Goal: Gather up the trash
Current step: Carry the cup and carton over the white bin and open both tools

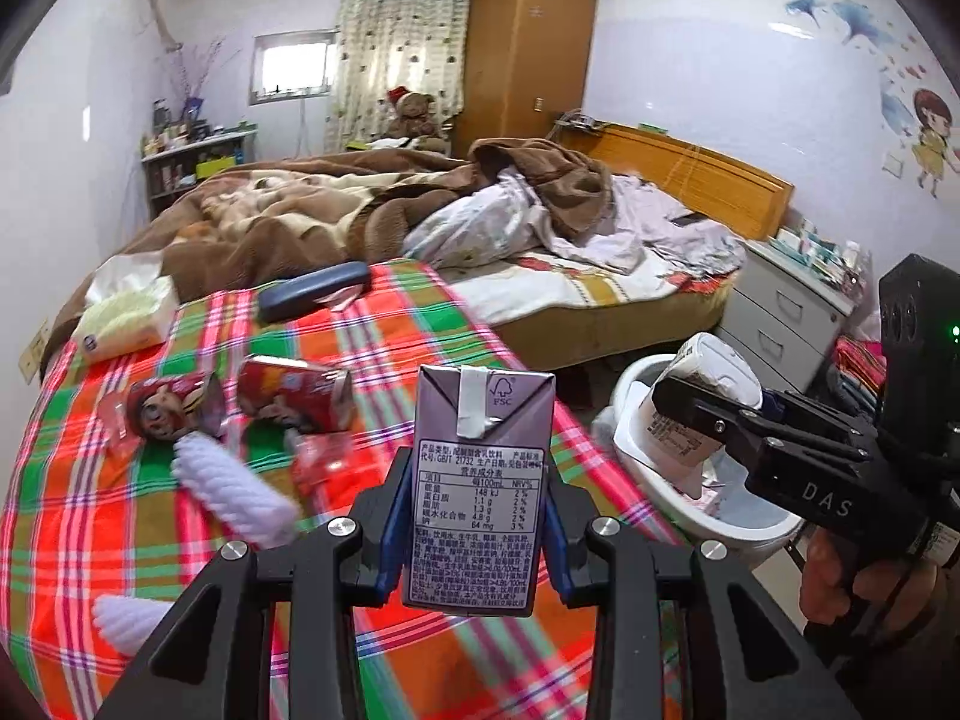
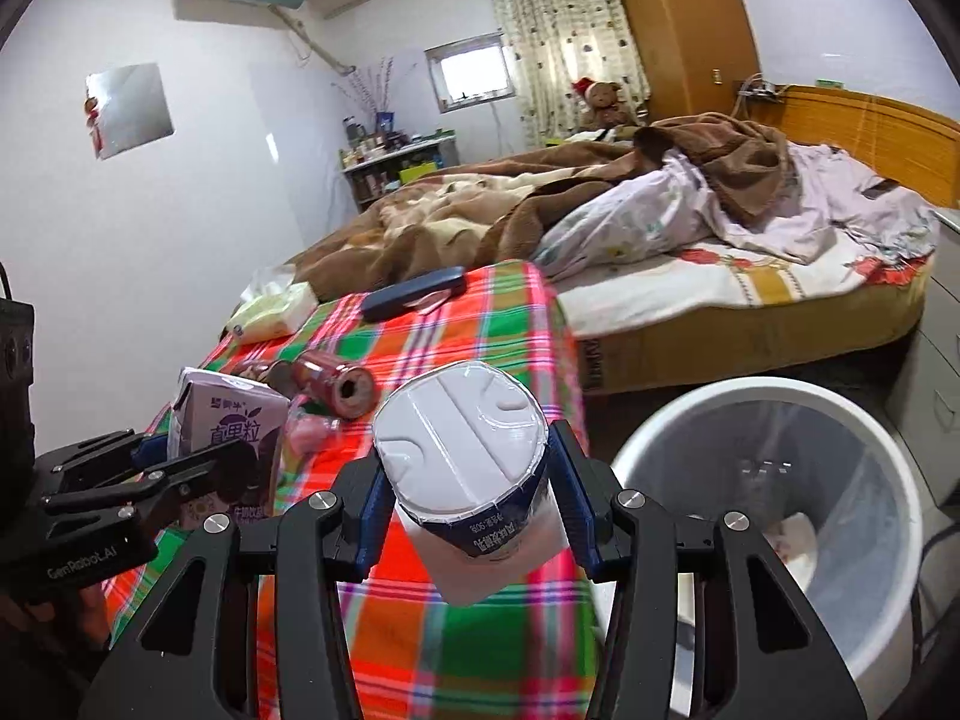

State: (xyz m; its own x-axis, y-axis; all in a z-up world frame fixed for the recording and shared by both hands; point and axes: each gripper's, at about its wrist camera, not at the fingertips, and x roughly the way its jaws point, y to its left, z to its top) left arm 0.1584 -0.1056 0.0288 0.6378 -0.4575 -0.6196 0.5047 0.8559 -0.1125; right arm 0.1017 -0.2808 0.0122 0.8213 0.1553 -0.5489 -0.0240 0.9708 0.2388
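Note:
My left gripper [image 1: 474, 516] is shut on a purple milk carton [image 1: 477, 480], held upright above the plaid cloth [image 1: 420, 348]. The carton also shows in the right wrist view [image 2: 225, 420], with the left gripper [image 2: 198, 462] around it. My right gripper [image 2: 468, 498] is shut on a white yogurt cup [image 2: 462, 456]. In the left wrist view the cup [image 1: 702, 396] and right gripper [image 1: 696, 402] hang over the white trash bin [image 1: 666, 492]. The bin [image 2: 660, 438] is at the right. A red crushed can [image 1: 294, 393] and a red wrapper [image 1: 162, 408] lie on the cloth.
A tissue pack [image 1: 129, 318] and a dark blue case [image 1: 315, 297] lie at the cloth's far end. White knitted items [image 1: 234, 492] lie near the left. A messy bed [image 1: 480, 210] lies behind, a grey drawer unit [image 1: 786, 312] beyond the bin.

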